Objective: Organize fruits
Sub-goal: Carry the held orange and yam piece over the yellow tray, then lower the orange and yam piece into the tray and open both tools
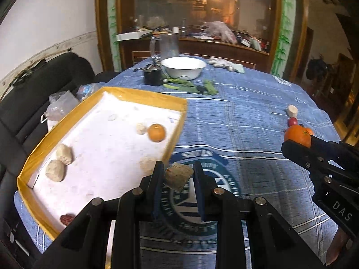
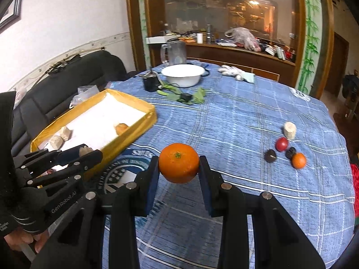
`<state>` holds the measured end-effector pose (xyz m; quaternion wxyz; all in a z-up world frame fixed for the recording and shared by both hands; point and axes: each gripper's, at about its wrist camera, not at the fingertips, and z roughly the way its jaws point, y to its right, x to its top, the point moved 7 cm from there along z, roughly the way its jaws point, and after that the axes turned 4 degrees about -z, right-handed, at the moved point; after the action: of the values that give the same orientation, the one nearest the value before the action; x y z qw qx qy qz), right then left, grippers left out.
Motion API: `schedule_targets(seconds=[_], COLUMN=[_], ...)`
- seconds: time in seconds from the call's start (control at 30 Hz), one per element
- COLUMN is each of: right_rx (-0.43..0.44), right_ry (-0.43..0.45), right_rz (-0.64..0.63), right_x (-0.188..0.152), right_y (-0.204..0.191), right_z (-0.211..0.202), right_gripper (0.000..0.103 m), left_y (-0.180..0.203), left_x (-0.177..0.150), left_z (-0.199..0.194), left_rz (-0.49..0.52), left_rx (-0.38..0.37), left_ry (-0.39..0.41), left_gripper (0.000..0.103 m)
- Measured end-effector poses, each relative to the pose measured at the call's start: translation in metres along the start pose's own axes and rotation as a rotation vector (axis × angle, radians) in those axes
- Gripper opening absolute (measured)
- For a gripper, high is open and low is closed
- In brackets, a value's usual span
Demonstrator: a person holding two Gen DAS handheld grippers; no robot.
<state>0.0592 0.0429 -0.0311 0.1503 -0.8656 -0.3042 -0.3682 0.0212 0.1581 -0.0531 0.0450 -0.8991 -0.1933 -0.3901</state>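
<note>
Right gripper (image 2: 178,171) is clamped on a large orange (image 2: 178,162), which is held clear above the blue checked cloth of the surface (image 2: 235,121). Left gripper (image 1: 178,174) is closed on a pale, rough-cut fruit chunk (image 1: 178,176), carried just beside the near corner of the yellow-rimmed tray (image 1: 143,94). Inside the tray, on its white floor, a smaller orange (image 1: 156,132) is seen near the right wall, with two pale chunks (image 1: 59,163) lying touching each other by the left wall and a reddish piece (image 1: 67,218) at the near edge. Over on the right of the surface a loose cluster is spotted: a pale chunk (image 2: 290,130), a red fruit (image 2: 281,144), two dark pieces (image 2: 270,155) and a small orange (image 2: 298,160), close together. A white bowl (image 2: 182,75) is set at the far side.
</note>
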Motion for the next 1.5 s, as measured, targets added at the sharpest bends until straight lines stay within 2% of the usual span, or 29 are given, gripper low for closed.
schedule_targets(seconds=[0.7, 1.5], right_rx=[0.11, 0.148], right_ry=[0.006, -0.069], right_rz=[-0.106, -0.163], right_x=[0.039, 0.055], right_y=[-0.077, -0.108], right_z=[0.035, 0.103], right_gripper=[0.037, 0.037], left_y=[-0.09, -0.137], left_x=[-0.003, -0.001], left_z=[0.0, 0.021], left_rz=[-0.154, -0.221], left_rx=[0.139, 0.21], left_ry=[-0.005, -0.05], left_gripper=[0.025, 0.025])
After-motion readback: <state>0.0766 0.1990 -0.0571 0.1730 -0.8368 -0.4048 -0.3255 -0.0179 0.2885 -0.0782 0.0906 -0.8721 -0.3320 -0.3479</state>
